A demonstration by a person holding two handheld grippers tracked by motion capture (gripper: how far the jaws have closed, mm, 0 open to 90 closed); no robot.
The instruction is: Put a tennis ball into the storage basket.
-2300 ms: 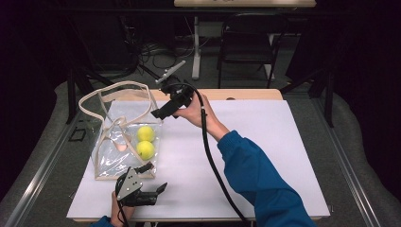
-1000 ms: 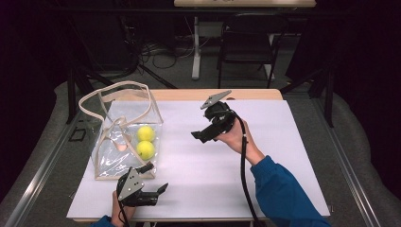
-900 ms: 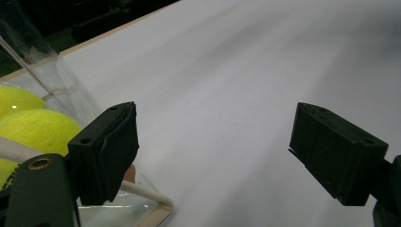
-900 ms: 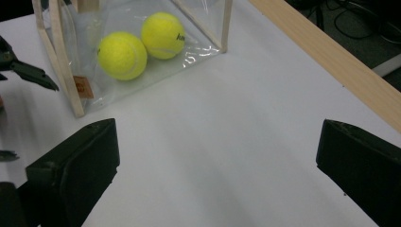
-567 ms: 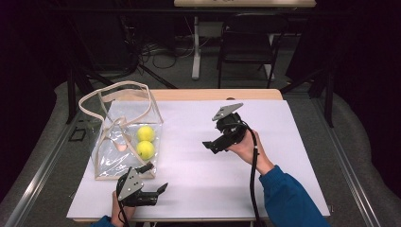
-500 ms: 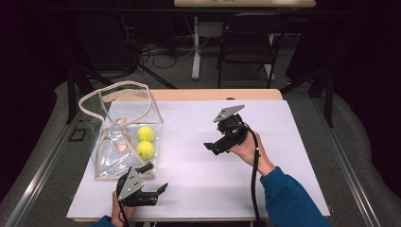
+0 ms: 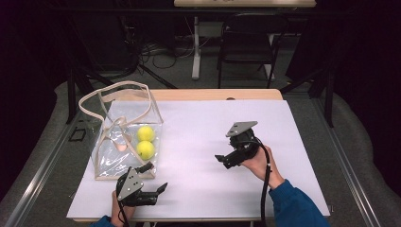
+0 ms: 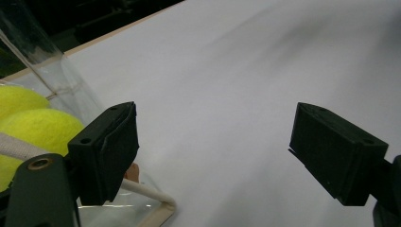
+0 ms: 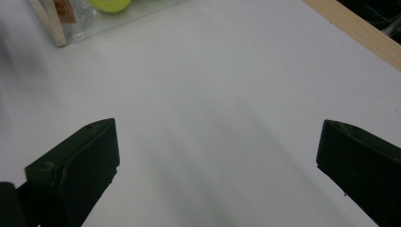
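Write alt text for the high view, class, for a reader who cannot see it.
A clear plastic bag holding two yellow tennis balls lies at the left of a white-covered table. The left gripper sits open just in front of the bag, and the right gripper is held open over bare table right of centre. Chairs and cables stand in the dark behind.

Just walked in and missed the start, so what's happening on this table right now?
A person holds a gripper in each hand over a white table. A clear bag at the left holds two tennis balls. The left gripper sits open beside the bag's near corner. The right gripper hangs open and empty over the bare middle.
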